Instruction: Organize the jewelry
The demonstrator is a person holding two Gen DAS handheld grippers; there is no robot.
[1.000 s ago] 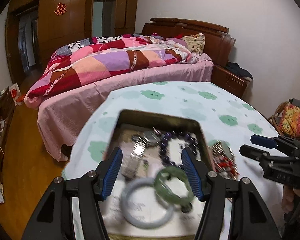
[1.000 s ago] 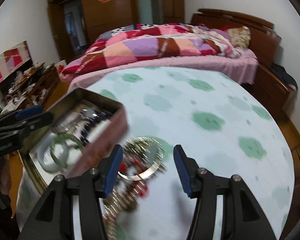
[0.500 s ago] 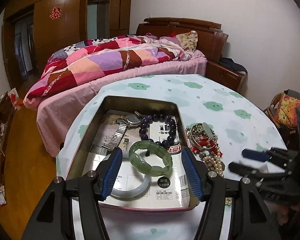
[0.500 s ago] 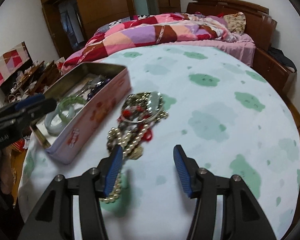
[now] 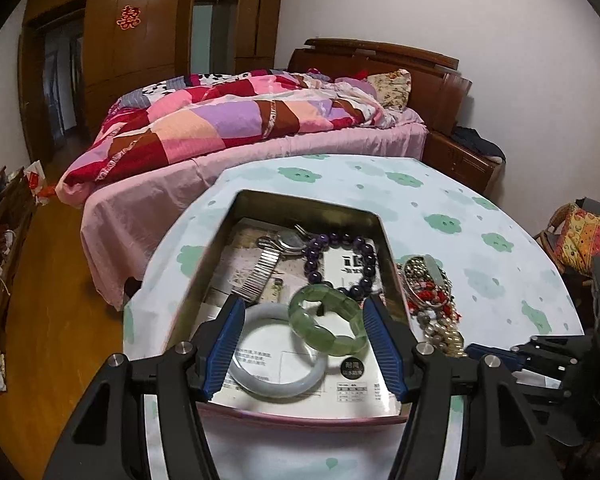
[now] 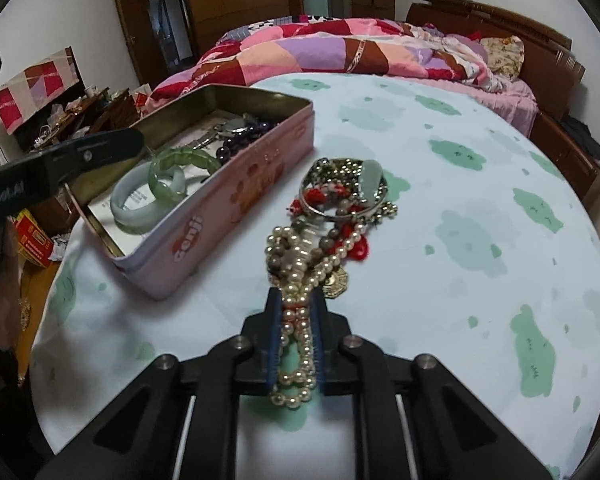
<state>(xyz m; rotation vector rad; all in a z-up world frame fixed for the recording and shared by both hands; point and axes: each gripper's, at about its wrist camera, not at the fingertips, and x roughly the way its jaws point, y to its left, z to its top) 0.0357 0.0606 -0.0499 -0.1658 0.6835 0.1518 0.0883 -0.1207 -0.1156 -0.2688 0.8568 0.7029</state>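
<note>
A pink tin box stands open on the table; it also shows in the left wrist view. Inside lie a green bangle, a pale jade bangle, a purple bead bracelet and a metal watch. A tangled jewelry pile lies right of the box. My right gripper is shut on a pearl necklace at the pile's near end. My left gripper is open above the box's near end, holding nothing.
The round table has a pale cloth with green cloud print. A bed with a patchwork quilt stands beyond it. A cluttered low shelf is at the left, a bedside cabinet at the right.
My right gripper has come down to the near end of the pile and closed on the pearl necklace. My left gripper stayed open over the box.
</note>
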